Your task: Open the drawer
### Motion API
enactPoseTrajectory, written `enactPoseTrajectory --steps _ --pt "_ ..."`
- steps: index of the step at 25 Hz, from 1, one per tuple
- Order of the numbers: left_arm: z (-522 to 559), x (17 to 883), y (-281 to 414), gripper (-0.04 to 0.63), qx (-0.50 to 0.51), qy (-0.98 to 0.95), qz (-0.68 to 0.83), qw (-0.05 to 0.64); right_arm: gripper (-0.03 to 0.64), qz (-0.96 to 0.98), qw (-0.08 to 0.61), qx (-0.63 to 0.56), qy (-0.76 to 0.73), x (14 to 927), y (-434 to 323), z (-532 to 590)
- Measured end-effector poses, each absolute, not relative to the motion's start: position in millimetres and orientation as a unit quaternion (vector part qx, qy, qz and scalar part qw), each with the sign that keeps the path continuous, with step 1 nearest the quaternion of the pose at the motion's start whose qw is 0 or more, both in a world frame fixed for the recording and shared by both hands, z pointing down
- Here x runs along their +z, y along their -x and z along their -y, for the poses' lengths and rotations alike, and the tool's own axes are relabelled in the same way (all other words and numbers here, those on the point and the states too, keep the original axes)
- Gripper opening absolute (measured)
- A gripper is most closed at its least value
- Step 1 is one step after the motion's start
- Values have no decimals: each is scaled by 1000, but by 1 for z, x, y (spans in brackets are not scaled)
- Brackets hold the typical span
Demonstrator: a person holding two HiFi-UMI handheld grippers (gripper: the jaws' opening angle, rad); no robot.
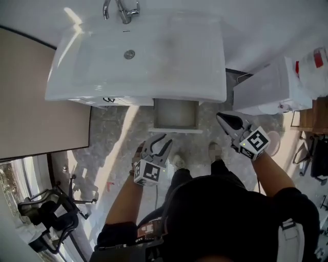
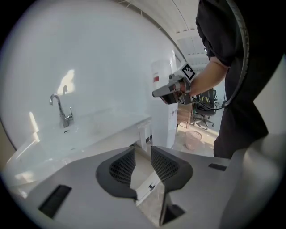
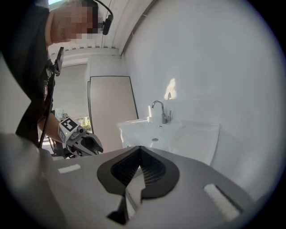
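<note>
Drawer: the shallow white drawer with a grey inside (image 1: 176,113) sat under the front edge of the basin, at the centre of the head view. It stood pulled out toward the person, its open top and white front panel in plain sight.

Basin: the wide white ceramic washbasin (image 1: 138,56) filled the upper half of the head view, with a chrome tap (image 1: 123,10) at its top edge.

Left gripper: the left gripper (image 1: 161,143) hovered just below the drawer front, apart from it. Its fingers (image 2: 123,167) were released and spread, with nothing between them but a glimpse of the drawer beyond.

Right gripper: the right gripper (image 1: 220,116) hung at the drawer's right, near it but not touching. Its fingers (image 3: 152,172) were clenched tip to tip on nothing.

Surroundings: pale marbled floor (image 1: 113,148) lay under the drawer, a white box-like cabinet (image 1: 271,87) stood at the right of the basin, and a black office chair (image 1: 46,215) showed at the lower left.

Progress: the drawer looked already open and neither gripper held it, so the task seemed essentially done. At most, pulling it further remained, and the pictures could not show whether it had more travel.
</note>
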State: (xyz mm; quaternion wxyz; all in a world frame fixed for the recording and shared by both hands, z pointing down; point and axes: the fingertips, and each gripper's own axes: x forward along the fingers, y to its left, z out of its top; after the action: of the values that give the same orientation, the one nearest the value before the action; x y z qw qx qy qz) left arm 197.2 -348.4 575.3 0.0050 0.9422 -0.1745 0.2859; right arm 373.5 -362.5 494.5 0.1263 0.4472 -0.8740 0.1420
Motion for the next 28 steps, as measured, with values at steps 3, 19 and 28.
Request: enactPoseTrajectory --steps 3,19,28 --pt "363 519 -191 109 244 -950 192 18 -2 862 115 145 -471 462 -382 358" --pt "440 370 -201 2 113 -942 293 120 -2 860 81 130 -487 387 -434 371" --pt "466 367 -246 0 104 -927 320 166 -2 886 76 147 -433 405 -470 418"
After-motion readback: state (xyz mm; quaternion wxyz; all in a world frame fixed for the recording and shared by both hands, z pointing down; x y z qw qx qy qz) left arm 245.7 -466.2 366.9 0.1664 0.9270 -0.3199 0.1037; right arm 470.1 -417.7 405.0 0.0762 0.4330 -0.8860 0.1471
